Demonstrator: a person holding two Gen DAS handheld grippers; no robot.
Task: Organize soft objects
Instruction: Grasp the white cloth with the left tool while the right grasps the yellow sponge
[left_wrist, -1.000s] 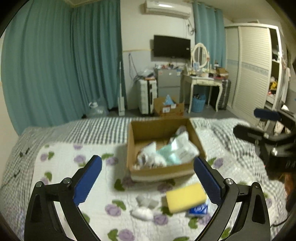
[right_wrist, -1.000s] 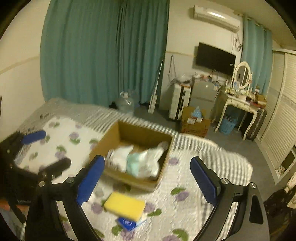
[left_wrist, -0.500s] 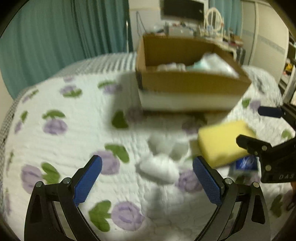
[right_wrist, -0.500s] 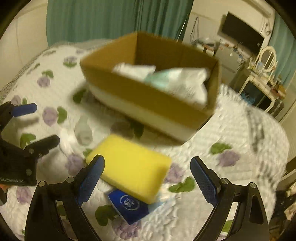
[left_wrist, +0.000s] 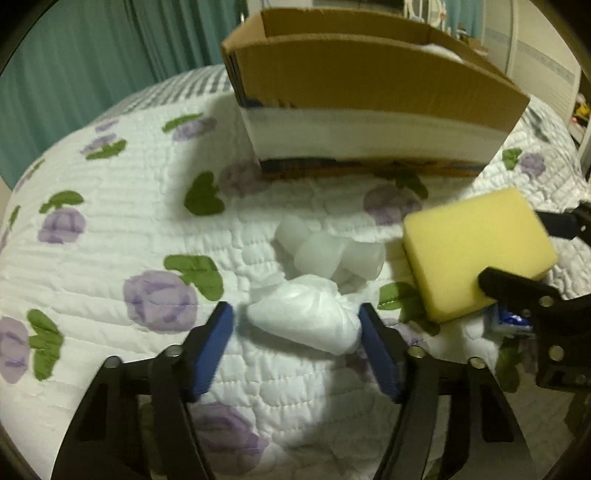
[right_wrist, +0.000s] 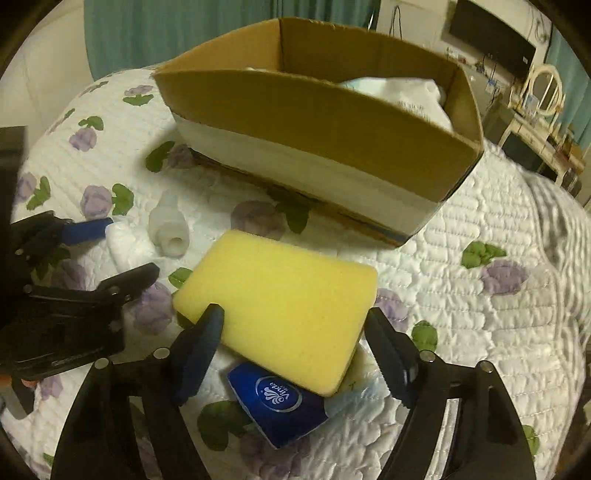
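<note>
Both grippers have dropped to the quilt (left_wrist: 110, 280); left gripper (left_wrist: 295, 325) closes around the white bundle (left_wrist: 306, 317), right gripper (right_wrist: 293, 325) around the yellow sponge (right_wrist: 280, 291), neither pinched yet; I fear snagging quilt.

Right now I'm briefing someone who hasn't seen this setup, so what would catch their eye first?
The bright yellow sponge stands out most, lying on a blue tissue pack on the floral quilt, with the right gripper closing around it. Beside it, the left gripper is closing on a crumpled white bundle. Behind both sits an open cardboard box already holding soft white items.
</note>
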